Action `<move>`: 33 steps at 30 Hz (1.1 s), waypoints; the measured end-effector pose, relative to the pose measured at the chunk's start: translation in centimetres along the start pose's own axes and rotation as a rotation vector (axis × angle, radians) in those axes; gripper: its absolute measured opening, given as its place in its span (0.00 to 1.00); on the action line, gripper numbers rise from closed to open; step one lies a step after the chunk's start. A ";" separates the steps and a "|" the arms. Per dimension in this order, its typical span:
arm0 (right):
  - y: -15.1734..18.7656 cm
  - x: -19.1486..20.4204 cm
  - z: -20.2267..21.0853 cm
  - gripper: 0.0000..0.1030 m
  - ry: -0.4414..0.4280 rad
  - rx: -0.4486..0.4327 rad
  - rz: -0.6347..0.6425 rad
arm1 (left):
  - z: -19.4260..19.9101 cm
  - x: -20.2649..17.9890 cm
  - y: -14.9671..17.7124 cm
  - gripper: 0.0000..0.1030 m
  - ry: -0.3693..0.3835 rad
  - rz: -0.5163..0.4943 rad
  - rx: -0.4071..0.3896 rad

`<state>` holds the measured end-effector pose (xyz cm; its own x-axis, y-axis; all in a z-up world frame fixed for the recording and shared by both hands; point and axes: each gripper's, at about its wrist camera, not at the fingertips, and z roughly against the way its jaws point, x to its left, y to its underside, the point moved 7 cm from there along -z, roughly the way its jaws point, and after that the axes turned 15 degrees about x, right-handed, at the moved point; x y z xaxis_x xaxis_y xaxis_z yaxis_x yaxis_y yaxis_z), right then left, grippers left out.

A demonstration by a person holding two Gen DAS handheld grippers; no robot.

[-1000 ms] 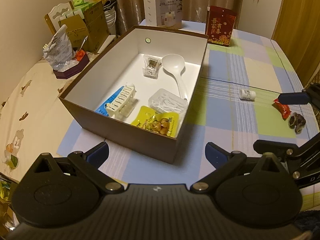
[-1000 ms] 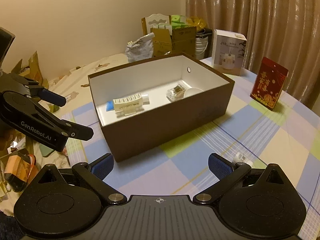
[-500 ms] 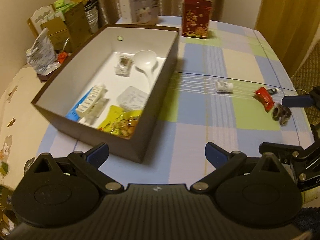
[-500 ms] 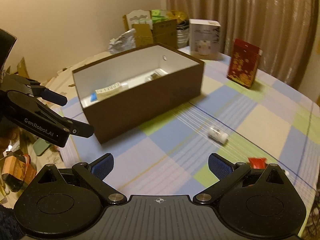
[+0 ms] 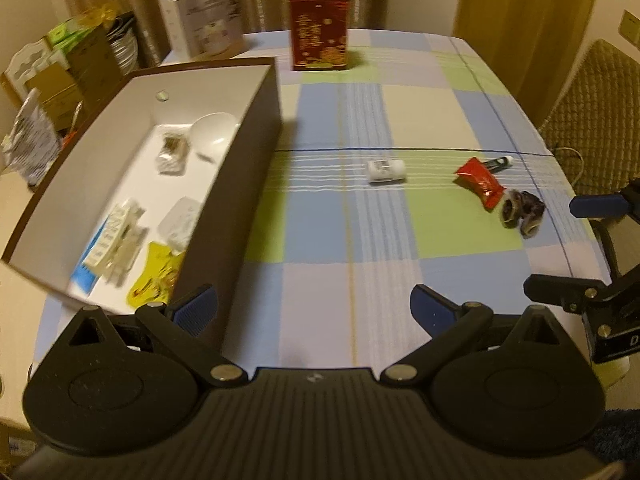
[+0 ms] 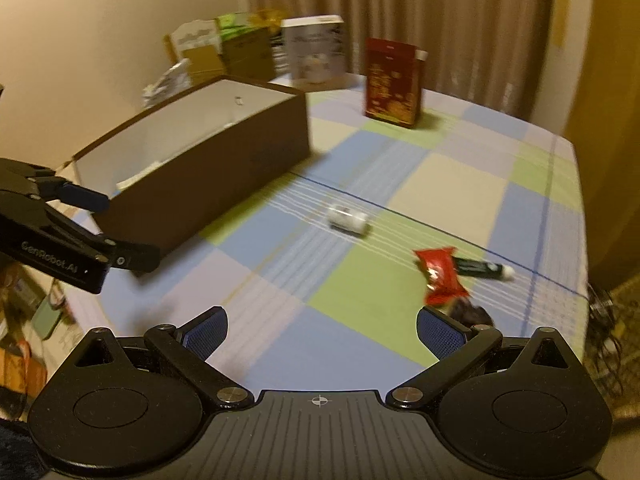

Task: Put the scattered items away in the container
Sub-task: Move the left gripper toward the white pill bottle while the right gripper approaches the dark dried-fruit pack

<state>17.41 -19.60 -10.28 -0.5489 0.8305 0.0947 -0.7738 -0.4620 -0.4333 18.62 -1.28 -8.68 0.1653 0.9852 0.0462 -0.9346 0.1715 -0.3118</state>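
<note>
A brown box (image 5: 244,184) with a white inside stands at the table's left and holds a white spoon (image 5: 212,130), a yellow packet (image 5: 156,276) and other small items. On the checked cloth lie a small white bottle (image 5: 386,171), a red snack packet (image 5: 478,182), a dark tube (image 5: 500,164) and a dark crumpled item (image 5: 522,210). My left gripper (image 5: 312,312) is open and empty beside the box's near corner. My right gripper (image 6: 322,332) is open and empty, short of the red packet (image 6: 438,276) and white bottle (image 6: 347,220).
A red gift carton (image 5: 319,29) and a white appliance box (image 5: 202,18) stand at the table's far edge. Cardboard boxes and bags (image 5: 60,76) crowd the left beyond the table. A woven chair (image 5: 592,120) stands at the right. The table edge runs close behind the scattered items.
Both grippers have swung to the right, away from the box and towards the scattered items. The box has slid leftward in both views. Both stay open.
</note>
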 end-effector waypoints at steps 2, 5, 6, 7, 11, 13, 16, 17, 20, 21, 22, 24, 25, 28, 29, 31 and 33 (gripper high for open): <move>0.2 -0.7 0.1 1.00 0.011 0.000 -0.023 | -0.3 -0.6 -0.5 0.98 0.007 -0.019 0.000; 0.5 -1.6 0.1 1.00 0.033 0.008 -0.058 | -0.8 -1.5 -1.2 0.98 0.018 -0.045 0.000; 0.6 -1.9 0.0 1.00 0.040 0.011 -0.069 | -1.0 -1.8 -1.4 0.98 0.020 -0.053 0.002; 0.7 -2.3 -0.1 1.00 0.047 0.014 -0.081 | -1.3 -2.1 -1.7 0.98 0.022 -0.063 0.004; 1.0 -3.6 -0.3 1.00 0.060 0.024 -0.121 | -2.3 -3.3 -2.6 0.98 0.024 -0.097 0.013; 1.1 -4.2 -0.4 1.00 0.069 0.027 -0.138 | -2.7 -3.7 -3.0 0.98 0.028 -0.111 0.019; 1.1 -5.3 -0.8 1.00 0.081 0.034 -0.170 | -3.4 -4.3 -3.7 0.98 0.030 -0.131 0.025; 1.1 -5.6 -0.9 1.00 0.083 0.036 -0.179 | -3.7 -4.4 -3.9 0.98 0.030 -0.136 0.027; 1.1 -6.5 -1.3 1.00 0.091 0.045 -0.204 | -4.3 -4.9 -4.6 0.98 0.035 -0.152 0.033; 1.2 -6.9 -1.5 1.00 0.093 0.047 -0.212 | -4.5 -5.0 -4.8 0.98 0.036 -0.157 0.034; 1.2 -7.2 -1.7 1.00 0.096 0.050 -0.218 | -4.8 -5.2 -5.1 0.98 0.036 -0.163 0.034; 1.2 -7.9 -2.1 1.00 0.105 0.054 -0.234 | -5.3 -5.5 -5.7 0.98 0.035 -0.171 0.036; 1.1 -8.3 -2.3 1.00 0.109 0.055 -0.241 | -5.6 -5.6 -6.1 0.98 0.034 -0.174 0.036; 0.9 -9.2 -3.2 1.00 0.114 0.059 -0.261 | -6.5 -5.9 -7.1 0.98 0.038 -0.184 0.040; 0.9 -9.6 -3.5 1.00 0.115 0.060 -0.270 | -6.8 -6.1 -7.4 0.98 0.041 -0.189 0.042; 0.7 -10.2 -4.1 1.00 0.111 0.064 -0.286 | -7.4 -6.4 -8.0 0.98 0.045 -0.203 0.048; 0.5 -10.9 -4.7 1.00 0.103 0.066 -0.303 | -8.0 -6.7 -8.6 0.97 0.047 -0.218 0.051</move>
<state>24.50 -27.44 -15.74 -0.2587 0.9588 0.1177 -0.9177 -0.2059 -0.3397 28.06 -9.46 -13.93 0.3783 0.9235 0.0628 -0.8898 0.3815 -0.2505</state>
